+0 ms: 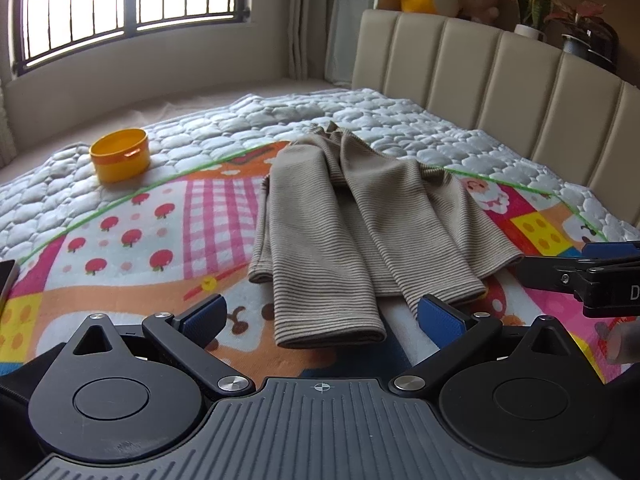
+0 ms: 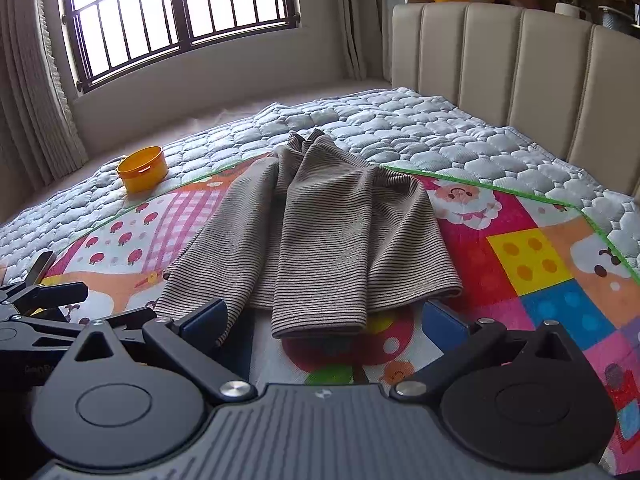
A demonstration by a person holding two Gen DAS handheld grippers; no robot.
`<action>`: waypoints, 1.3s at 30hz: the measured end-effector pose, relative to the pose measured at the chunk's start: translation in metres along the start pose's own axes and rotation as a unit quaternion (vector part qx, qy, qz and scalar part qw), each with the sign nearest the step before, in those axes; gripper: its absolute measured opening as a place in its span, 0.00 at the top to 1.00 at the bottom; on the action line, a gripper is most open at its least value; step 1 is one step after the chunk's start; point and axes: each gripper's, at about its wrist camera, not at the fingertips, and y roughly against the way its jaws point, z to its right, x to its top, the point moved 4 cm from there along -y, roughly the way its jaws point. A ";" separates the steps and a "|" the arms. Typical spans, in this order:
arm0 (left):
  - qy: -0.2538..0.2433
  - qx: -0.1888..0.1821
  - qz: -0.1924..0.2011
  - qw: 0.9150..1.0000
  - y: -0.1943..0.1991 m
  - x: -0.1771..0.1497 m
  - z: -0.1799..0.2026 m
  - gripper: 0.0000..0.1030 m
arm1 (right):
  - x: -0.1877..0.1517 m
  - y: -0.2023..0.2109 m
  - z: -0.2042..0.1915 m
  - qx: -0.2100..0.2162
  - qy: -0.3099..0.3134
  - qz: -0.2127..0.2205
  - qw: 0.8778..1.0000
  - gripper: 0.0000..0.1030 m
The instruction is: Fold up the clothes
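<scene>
The striped shirt [image 1: 344,220] lies on the play mat [image 1: 160,240] on the bed, both sleeves folded in over its body. It looks light, soft and limp, so best pinched at the near hem corners. Left tongs [image 1: 320,316] and right tongs [image 2: 324,320] are spread apart, holding nothing. The orange tub [image 1: 120,154] looks empty.
</scene>
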 end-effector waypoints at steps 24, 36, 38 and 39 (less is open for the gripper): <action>0.022 0.001 -0.017 1.000 -0.008 -0.005 -0.011 0.00 | -0.004 -0.006 -0.002 -0.012 0.003 -0.017 1.000 0.00; 0.024 0.006 -0.016 1.000 -0.006 -0.003 -0.010 0.00 | -0.003 -0.006 -0.001 -0.012 0.007 -0.021 1.000 0.00; 0.025 0.006 -0.017 1.000 -0.006 -0.002 -0.010 0.00 | -0.002 -0.006 -0.001 -0.012 0.007 -0.023 1.000 0.00; 0.026 0.006 -0.017 0.999 -0.006 -0.003 -0.010 0.00 | -0.002 -0.006 -0.001 -0.012 0.007 -0.023 1.000 0.00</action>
